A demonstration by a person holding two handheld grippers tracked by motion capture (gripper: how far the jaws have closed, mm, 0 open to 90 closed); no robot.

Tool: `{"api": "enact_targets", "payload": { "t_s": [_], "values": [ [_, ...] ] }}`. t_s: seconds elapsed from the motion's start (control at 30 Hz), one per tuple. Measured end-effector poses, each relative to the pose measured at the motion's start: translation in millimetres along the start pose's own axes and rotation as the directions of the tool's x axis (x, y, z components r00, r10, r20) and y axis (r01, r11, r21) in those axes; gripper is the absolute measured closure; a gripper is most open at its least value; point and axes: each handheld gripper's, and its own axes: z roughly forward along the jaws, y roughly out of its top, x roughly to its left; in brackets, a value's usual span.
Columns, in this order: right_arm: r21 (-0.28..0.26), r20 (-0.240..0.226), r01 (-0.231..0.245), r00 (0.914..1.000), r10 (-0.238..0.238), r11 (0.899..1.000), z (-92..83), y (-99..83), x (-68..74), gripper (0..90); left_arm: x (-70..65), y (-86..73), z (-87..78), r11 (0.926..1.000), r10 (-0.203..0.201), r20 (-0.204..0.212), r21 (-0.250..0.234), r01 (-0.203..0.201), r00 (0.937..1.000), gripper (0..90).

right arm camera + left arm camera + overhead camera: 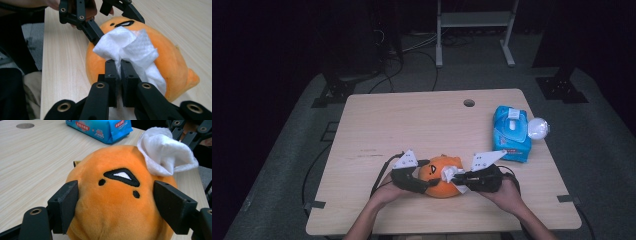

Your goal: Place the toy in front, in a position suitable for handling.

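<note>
1. A blue wet-wipe pack [511,133] lies in the right half of the high view, its white flap lid shut, so its contents are hidden; a round white object [538,128] sits just beside its right edge.
2. The orange plush toy [441,176] lies on the wooden table [412,125], lower centre of the high view, between the two grippers.
3. The left gripper [116,207] clamps the plush, one pad pressed into each side of it.
4. The right gripper [119,75] has its jaws nearly together, pinching a white wipe [130,48] that rests against the plush.
5. The left gripper view shows the plush's embroidered black-and-white face marks; the right gripper view shows a pointed orange tip at its right end.
6. Red labels with white writing show on the pack in the left gripper view, too small to read.
</note>
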Motion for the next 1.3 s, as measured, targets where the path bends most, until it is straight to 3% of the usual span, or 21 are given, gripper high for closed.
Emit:
{"api": "enact_targets", "payload": {
  "t_s": [0.2, 0.37, 0.57, 0.63, 0.77, 0.83, 0.97, 1.1, 1.3],
  "values": [
    [-0.01, 0.037, 0.039, 0.9986, -0.039, 0.999, -12.3, 2.3, 6.4, 65.9, -1.1, 1.4, 0.8, 0.9999, 0.012, 0.002, 0.003, -0.012, 0.9999, 21.7],
    [-0.059, 0.041, 0.045, 0.9983, -0.042, 0.997, -16.1, 7.5, 4.9, 59.0, -1.9, 1.9, 0.9, 0.9998, 0.018, 0.001, 0.004, -0.018, 0.9998, 21.6],
    [-0.069, 0.032, 0.03, 0.9991, -0.028, 0.997, -9.9, 17.7, -1.0, 51.4, -3.4, 2.9, 1.0, 0.9995, 0.032, 0.011, 0.008, -0.032, 0.9994, 21.5],
    [-0.071, 0.041, 0.024, 0.9989, -0.021, 0.997, -5.3, 21.1, -5.3, 51.9, -4.7, 3.3, 1.0, 0.9987, 0.049, 0.018, 0.012, -0.049, 0.9987, 21.6],
    [-0.074, 0.029, -0.048, 0.9983, 0.051, 0.996, 10.8, 24.7, -17.5, 56.8, -6.1, 3.9, 0.8, 0.9981, 0.058, 0.026, 0.02, -0.058, 0.998, 21.5],
    [-0.075, 0.03, -0.053, 0.998, 0.055, 0.996, 13.1, 25.1, -18.2, 58.2, -6.8, 4.4, 0.7, 0.9977, 0.062, 0.033, 0.024, -0.063, 0.9975, 21.1],
    [-0.071, 0.069, -0.032, 0.9969, 0.037, 0.997, 21.0, 24.6, -14.9, 73.7, -6.5, 4.3, 0.4, 0.9982, 0.052, 0.047, 0.027, -0.053, 0.9976, 17.4],
    [-0.069, 0.07, -0.043, 0.9964, 0.048, 0.997, 16.4, 21.6, -16.9, 80.5, -7.5, 5.1, 0.7, 0.9973, 0.068, 0.028, 0.026, -0.069, 0.9973, 20.3],
    [-0.055, 0.088, -0.05, 0.9947, 0.055, 0.997, -6.0, 5.2, -12.9, 80.9, -3.0, 3.3, 0.8, 0.9997, 0.021, 0.012, 0.012, -0.021, 0.9997, 23.2]
  ]
}}
